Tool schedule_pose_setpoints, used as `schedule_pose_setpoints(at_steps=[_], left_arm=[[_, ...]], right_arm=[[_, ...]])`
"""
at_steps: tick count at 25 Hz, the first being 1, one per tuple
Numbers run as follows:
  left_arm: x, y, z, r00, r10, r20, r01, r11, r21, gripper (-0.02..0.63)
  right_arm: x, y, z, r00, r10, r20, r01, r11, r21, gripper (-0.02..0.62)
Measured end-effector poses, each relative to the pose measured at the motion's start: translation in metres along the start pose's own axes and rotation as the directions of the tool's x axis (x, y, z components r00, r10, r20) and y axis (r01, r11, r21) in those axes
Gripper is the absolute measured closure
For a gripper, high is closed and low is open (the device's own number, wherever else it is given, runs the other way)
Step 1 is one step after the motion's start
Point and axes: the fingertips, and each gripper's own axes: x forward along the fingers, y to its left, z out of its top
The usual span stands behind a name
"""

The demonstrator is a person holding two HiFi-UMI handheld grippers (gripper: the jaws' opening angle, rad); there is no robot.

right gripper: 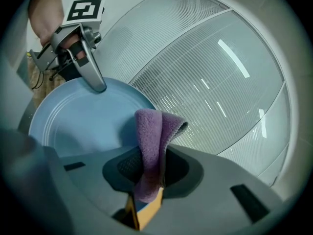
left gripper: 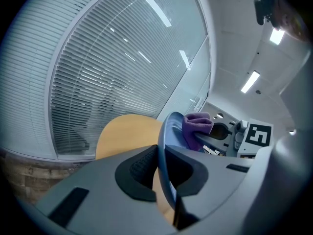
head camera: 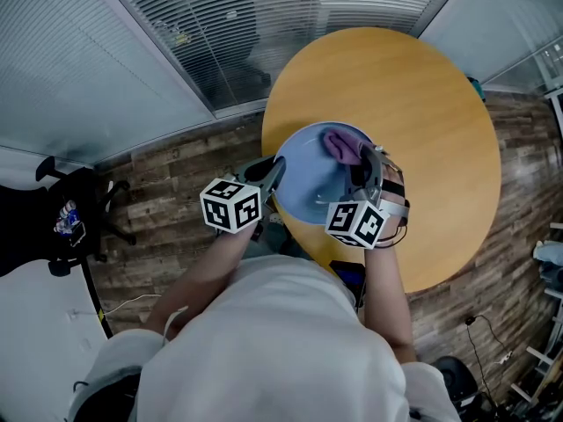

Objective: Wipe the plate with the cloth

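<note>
A light blue plate (head camera: 310,176) is held up, tilted, over the near edge of the round wooden table (head camera: 413,95). My left gripper (head camera: 273,176) is shut on the plate's left rim (left gripper: 164,146). A purple cloth (head camera: 343,145) is pinched in my right gripper (head camera: 361,167) and rests against the plate's upper right face. In the right gripper view the cloth (right gripper: 151,146) stands folded between the jaws over the plate (right gripper: 88,121), with the left gripper (right gripper: 95,84) at the far rim. The cloth (left gripper: 196,127) shows beyond the rim in the left gripper view.
A glass wall with white blinds (head camera: 237,25) runs behind the table. A black chair base (head camera: 75,218) stands on the wood floor at the left. My arms and white sleeves (head camera: 264,341) fill the lower middle of the head view.
</note>
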Motion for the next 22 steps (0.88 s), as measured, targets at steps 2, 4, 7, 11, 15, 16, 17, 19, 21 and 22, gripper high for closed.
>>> schedule_pose_setpoints(at_steps=[2,4,7,11,15,16,17,19,21,22], left_arm=[[0.000,-0.001,0.000,1.000,0.001,0.000,-0.001,1.000,0.003,0.574],[0.000,-0.002,-0.001,1.000,0.001,-0.001,-0.001,1.000,0.006,0.574],[0.000,-0.003,0.000,1.000,-0.001,-0.003,0.001,1.000,0.009,0.574],[0.000,-0.003,0.001,1.000,-0.001,-0.005,0.001,1.000,0.011,0.572],[0.000,-0.004,0.001,1.000,0.000,-0.007,0.000,1.000,0.014,0.572],[0.000,-0.004,0.001,1.000,0.000,-0.008,0.000,1.000,0.015,0.572],[-0.001,-0.004,0.000,1.000,0.000,-0.008,0.000,1.000,0.016,0.572],[-0.003,-0.004,0.000,1.000,-0.002,-0.008,0.002,1.000,0.016,0.572],[-0.004,-0.003,-0.001,1.000,-0.001,-0.007,0.002,1.000,0.016,0.572],[-0.005,-0.002,-0.001,1.000,0.000,-0.008,0.000,1.000,0.016,0.572]], right_arm=[[0.000,0.004,0.003,1.000,0.009,0.004,-0.009,1.000,-0.007,0.508],[0.000,0.009,0.007,1.000,0.018,0.012,-0.018,1.000,-0.014,0.508],[0.001,0.014,0.018,0.999,0.030,0.030,-0.029,0.999,-0.026,0.508],[0.002,0.022,0.034,0.997,0.051,0.058,-0.048,0.998,-0.044,0.508],[0.002,0.031,0.047,0.994,0.070,0.084,-0.064,0.995,-0.071,0.508],[0.001,0.034,0.050,0.993,0.074,0.090,-0.067,0.994,-0.087,0.508],[0.000,0.037,0.054,0.992,0.079,0.095,-0.069,0.992,-0.104,0.508],[-0.004,0.042,0.062,0.991,0.091,0.102,-0.078,0.989,-0.124,0.508],[-0.006,0.047,0.067,0.989,0.104,0.105,-0.089,0.987,-0.132,0.508],[-0.006,0.049,0.069,0.988,0.108,0.110,-0.092,0.986,-0.140,0.508]])
